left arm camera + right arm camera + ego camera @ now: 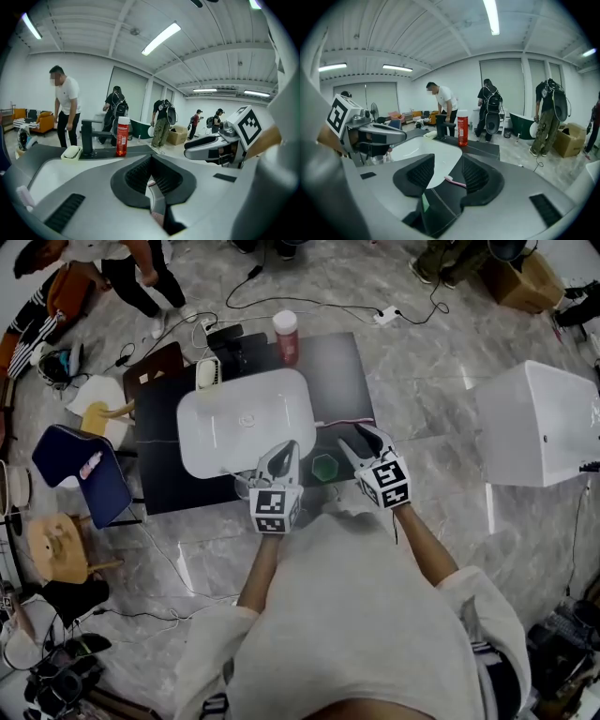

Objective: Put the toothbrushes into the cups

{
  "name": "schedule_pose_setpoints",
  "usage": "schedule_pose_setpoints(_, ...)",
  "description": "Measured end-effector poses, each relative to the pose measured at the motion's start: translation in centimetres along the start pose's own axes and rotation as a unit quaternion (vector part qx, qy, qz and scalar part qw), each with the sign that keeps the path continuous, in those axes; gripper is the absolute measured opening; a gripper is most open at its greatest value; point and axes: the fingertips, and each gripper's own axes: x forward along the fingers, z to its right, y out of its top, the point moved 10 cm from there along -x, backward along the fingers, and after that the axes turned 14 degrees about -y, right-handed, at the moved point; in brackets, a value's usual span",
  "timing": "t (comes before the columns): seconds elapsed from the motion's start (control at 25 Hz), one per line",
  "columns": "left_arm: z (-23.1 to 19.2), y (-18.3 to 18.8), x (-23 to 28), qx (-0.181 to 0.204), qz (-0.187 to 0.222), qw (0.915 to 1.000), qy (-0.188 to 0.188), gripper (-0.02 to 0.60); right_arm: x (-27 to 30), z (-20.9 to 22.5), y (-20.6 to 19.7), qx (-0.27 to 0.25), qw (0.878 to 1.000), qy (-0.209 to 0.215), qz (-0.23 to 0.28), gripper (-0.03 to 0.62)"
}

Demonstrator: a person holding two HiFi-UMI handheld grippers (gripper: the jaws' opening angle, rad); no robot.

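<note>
Left gripper (150, 163) is clenched (pinkish sliver inside, can't make it out). Right gripper (447, 164) released, toothbrush (454, 182) between jaws, cup (325, 467) barely peeking by its left jaw.

The green cup (325, 466) is open from above, with the left gripper (284, 454) and right gripper (360, 440) close on either side. The white basin (246, 418) fills the left of the table (339, 381). The red bottle (285, 337) stands well back, leaving open black top between.
</note>
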Motion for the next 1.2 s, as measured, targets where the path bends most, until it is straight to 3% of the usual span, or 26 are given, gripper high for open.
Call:
schedule_pose_setpoints(0.2, 0.0, 0.4, 0.6, 0.0, -0.007, 1.0, -0.004, 0.026, 0.9, 0.4, -0.9, -0.088, 0.995, 0.011, -0.034, 0.184)
schedule_pose_setpoints(0.32, 0.0, 0.3, 0.6, -0.001, -0.009, 1.0, -0.004, 0.026, 1.8, 0.2, -1.7, -0.169, 0.984, 0.025, -0.054, 0.183)
schedule_pose_setpoints(0.48, -0.1, 0.1, 0.5, -0.005, -0.012, 0.9999, 0.002, 0.026, 3.3, 0.1, -2.8, -0.28, 0.956, 0.046, -0.074, 0.181)
schedule_pose_setpoints(0.68, -0.1, -0.1, 0.1, -0.008, -0.012, 0.9999, 0.007, 0.026, 5.0, -0.4, -4.2, -0.407, 0.906, 0.074, -0.095, 0.176)
schedule_pose_setpoints(0.84, -0.1, -0.2, -0.1, -0.012, -0.009, 0.9998, 0.012, 0.026, 6.5, -0.9, -5.2, -0.475, 0.869, 0.09, -0.105, 0.17)
schedule_pose_setpoints(1.2, -0.4, -0.8, -0.9, -0.021, -0.008, 0.9993, 0.031, 0.026, 10.5, -1.7, -6.5, -0.524, 0.833, 0.122, -0.131, 0.146)
